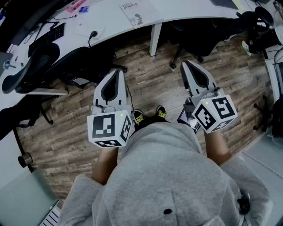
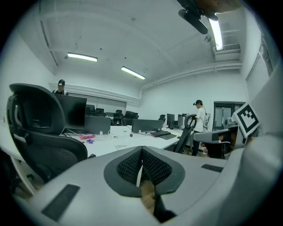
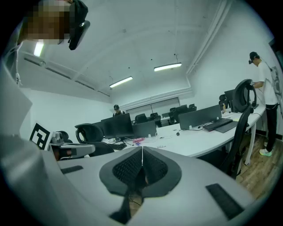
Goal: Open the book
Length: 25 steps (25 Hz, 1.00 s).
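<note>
The book [image 1: 140, 12] lies closed on the white desk [image 1: 110, 20] at the far side of the head view, cover up. It appears small in the left gripper view too, as the book [image 2: 121, 146] just left of the jaws. My left gripper [image 1: 116, 71] is held over the wooden floor, well short of the desk, with its jaws pressed together and nothing between them. My right gripper [image 1: 185, 64] hangs beside it to the right, also shut and empty. Both point toward the desk. In the gripper views the left gripper [image 2: 141, 151] and the right gripper [image 3: 142, 150] show their pads meeting along a thin line.
A black office chair [image 1: 31, 66] stands at the left by the desk, and another chair [image 1: 199, 31] is tucked under it on the right. A white desk leg [image 1: 154, 39] stands ahead between the grippers. A keyboard [image 1: 52, 34] and a pink item [image 1: 76, 5] lie on the desk. A person [image 2: 201, 119] stands far off.
</note>
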Each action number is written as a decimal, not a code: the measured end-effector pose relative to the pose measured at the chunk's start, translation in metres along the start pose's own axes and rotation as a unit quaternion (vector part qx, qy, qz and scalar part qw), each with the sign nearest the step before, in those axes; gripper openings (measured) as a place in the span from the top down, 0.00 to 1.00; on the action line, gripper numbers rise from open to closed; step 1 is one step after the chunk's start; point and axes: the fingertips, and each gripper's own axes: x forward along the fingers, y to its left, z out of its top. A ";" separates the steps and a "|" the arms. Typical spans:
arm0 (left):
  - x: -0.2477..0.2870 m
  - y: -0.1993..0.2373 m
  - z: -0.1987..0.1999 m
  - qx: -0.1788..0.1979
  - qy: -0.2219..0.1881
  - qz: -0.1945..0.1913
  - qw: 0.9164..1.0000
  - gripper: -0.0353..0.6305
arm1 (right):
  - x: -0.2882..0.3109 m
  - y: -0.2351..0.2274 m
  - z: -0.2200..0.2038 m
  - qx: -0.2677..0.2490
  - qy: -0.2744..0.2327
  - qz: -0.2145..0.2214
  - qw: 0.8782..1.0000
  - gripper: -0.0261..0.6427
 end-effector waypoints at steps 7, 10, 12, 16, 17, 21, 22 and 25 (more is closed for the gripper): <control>0.000 0.004 -0.001 -0.001 0.003 -0.005 1.000 0.93 | 0.005 0.003 -0.001 0.004 -0.001 -0.007 1.000 0.92; 0.000 0.008 0.000 -0.002 0.002 -0.005 1.000 0.93 | 0.006 0.006 0.000 0.011 -0.007 -0.009 1.000 0.92; -0.001 0.013 0.001 -0.003 0.000 -0.004 1.000 0.93 | 0.009 0.010 0.001 0.012 -0.010 -0.008 1.000 0.92; -0.003 0.024 0.002 -0.006 -0.002 -0.005 1.000 0.93 | 0.015 0.021 0.001 0.004 -0.009 -0.006 1.000 0.92; -0.003 0.027 0.001 -0.006 -0.003 -0.006 1.000 0.93 | 0.016 0.023 0.001 0.003 -0.009 -0.007 1.000 0.92; -0.008 0.038 0.001 -0.010 -0.004 -0.011 1.000 0.93 | 0.022 0.034 -0.001 0.005 -0.009 -0.012 1.000 0.92; -0.009 0.042 0.002 -0.010 -0.005 -0.012 1.000 0.93 | 0.024 0.037 -0.001 0.006 -0.008 -0.012 1.000 0.92; -0.014 0.050 0.000 -0.008 -0.005 -0.014 1.000 0.93 | 0.029 0.047 -0.005 0.005 -0.004 -0.014 1.000 0.92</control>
